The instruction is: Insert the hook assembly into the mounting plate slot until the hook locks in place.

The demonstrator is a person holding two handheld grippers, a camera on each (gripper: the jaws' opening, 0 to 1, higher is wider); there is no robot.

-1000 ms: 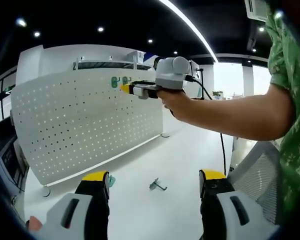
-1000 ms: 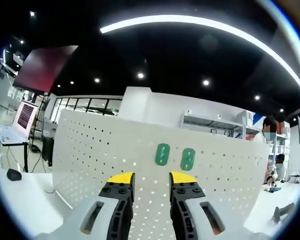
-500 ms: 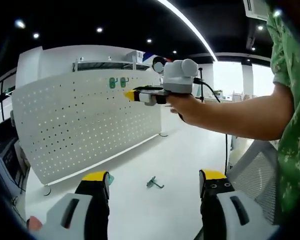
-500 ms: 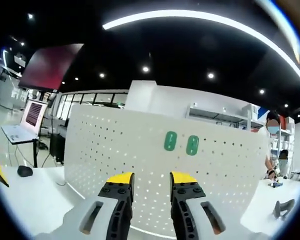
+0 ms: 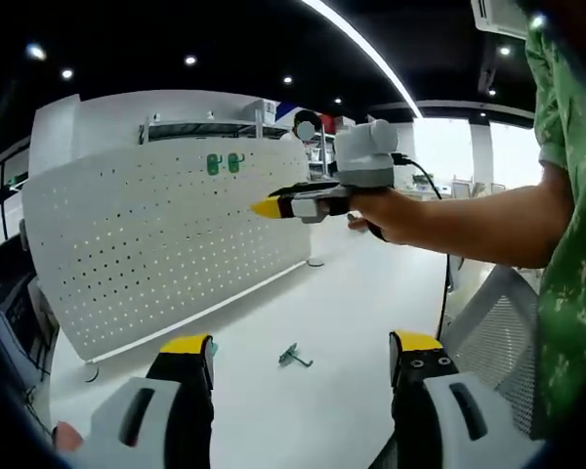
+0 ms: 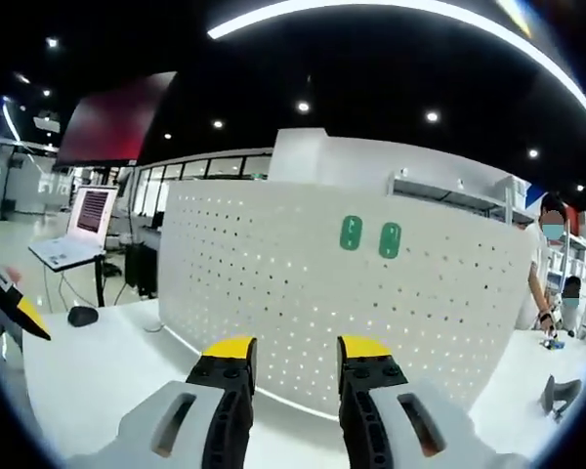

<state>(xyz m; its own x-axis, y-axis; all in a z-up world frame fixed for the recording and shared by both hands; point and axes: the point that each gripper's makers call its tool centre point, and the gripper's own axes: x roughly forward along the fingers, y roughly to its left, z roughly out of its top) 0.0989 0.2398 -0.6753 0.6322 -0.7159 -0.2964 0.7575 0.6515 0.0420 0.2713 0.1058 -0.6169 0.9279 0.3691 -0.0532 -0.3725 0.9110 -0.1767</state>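
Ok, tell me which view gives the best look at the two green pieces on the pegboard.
The right gripper view: the two green pieces face the camera squarely, side by side high on the pegboard. In the left gripper view they are smaller and seen at an angle.

Left view: low over the table [image 5: 303, 322], facing the pegboard [image 5: 166, 244] obliquely.
Right view: faces it squarely, higher.
Shared: pegboard [image 6: 352, 293].

A white table [image 5: 303, 313] carries an upright white pegboard [image 5: 166, 244] standing on it, a small green hook assembly [image 5: 293, 357] lying apart from it, and, at its far corner, a dark mouse [image 6: 81, 316].
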